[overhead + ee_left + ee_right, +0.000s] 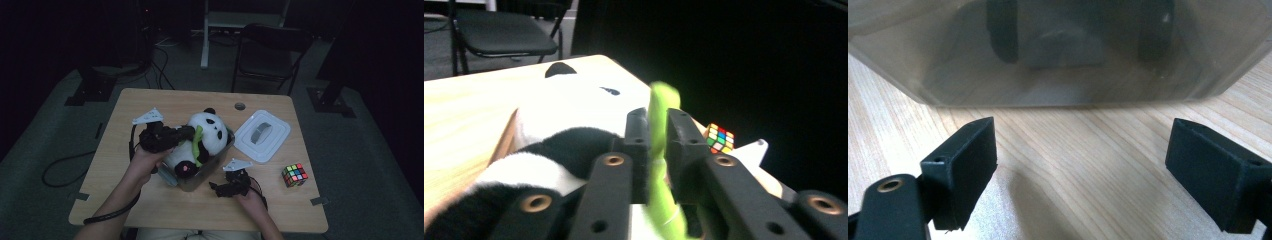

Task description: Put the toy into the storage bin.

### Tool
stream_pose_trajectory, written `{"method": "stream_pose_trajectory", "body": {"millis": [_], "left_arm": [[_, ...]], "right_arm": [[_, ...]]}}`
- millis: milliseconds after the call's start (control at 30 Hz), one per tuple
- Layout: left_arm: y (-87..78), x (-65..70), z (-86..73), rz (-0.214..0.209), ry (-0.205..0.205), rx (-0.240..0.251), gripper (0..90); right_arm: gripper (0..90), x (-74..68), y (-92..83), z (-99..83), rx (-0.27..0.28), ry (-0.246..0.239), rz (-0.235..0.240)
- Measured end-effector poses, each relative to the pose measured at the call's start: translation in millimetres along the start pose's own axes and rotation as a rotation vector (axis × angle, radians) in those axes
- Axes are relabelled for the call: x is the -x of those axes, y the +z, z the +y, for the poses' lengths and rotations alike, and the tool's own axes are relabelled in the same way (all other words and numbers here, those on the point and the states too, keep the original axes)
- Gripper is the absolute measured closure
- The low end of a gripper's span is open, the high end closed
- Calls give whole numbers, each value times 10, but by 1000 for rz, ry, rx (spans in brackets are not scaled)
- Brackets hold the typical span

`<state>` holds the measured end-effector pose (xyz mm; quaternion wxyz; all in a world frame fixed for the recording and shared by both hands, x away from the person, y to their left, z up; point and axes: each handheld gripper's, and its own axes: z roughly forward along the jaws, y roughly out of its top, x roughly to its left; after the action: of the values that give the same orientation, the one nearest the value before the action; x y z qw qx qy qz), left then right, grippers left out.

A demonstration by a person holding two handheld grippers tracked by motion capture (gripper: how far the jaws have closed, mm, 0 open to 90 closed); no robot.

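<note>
**High view: panda in the box**

The panda toy sits in the clear box at table centre. The left gripper, at its 9 o'clock, pinches the green stalk. The right gripper, at 5 o'clock, gapes empty.

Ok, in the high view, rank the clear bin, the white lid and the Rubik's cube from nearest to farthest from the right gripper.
From the right gripper:
1. Clear bin, just ahead of it to the left, with the panda inside.
2. Rubik's cube, on the table to its right.
3. White lid, farther back on the right.
</note>
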<state>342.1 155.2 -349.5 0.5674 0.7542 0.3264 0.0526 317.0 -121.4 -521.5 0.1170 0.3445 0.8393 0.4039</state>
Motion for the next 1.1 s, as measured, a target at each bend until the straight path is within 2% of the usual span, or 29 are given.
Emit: {"method": "stream_pose_trajectory", "body": {"millis": [33,100,233,267,400,467,500,633,733,800,867,933,967,1000,1100], "left_arm": [[-6,15,-1,-5,14,-10,622],[-23,27,0,16,35,-20,536],[-93,16,24,19,26,-19,383],[-122,5,32,11,16,-7,366],[-252,-58,68,62,19,25,325],[-287,-91,75,65,12,34,323],[-350,-163,82,92,9,46,323],[-426,-325,64,119,6,58,279],[-457,-433,47,141,-9,58,179],[-478,-496,39,171,-5,63,169],[-483,-571,22,205,-11,52,95],[-485,-647,-15,231,-18,54,94],[-477,-686,-34,248,-27,48,66],[-477,-728,-53,264,-35,46,2],[-463,-845,-127,319,-35,35,4]], "right_arm": [[128,-1,-2,0,-2,-2,-2],[128,-1,-8,-2,-1,1,0],[128,3,-12,-6,-4,3,1],[128,3,-11,-7,-4,1,2],[129,0,-4,-6,-10,-7,2],[128,-2,0,-6,-11,-8,1],[129,-2,3,-7,-12,-8,2],[128,-9,10,-6,-18,-13,7],[128,-9,12,-5,-20,-13,6],[128,-8,12,-4,-19,-11,7],[129,-7,11,-1,-20,-9,8],[132,-7,11,1,-19,-9,7],[132,-9,10,1,-19,-11,6],[132,-8,10,1,-19,-9,8],[132,-3,11,3,-18,-8,9]]}}
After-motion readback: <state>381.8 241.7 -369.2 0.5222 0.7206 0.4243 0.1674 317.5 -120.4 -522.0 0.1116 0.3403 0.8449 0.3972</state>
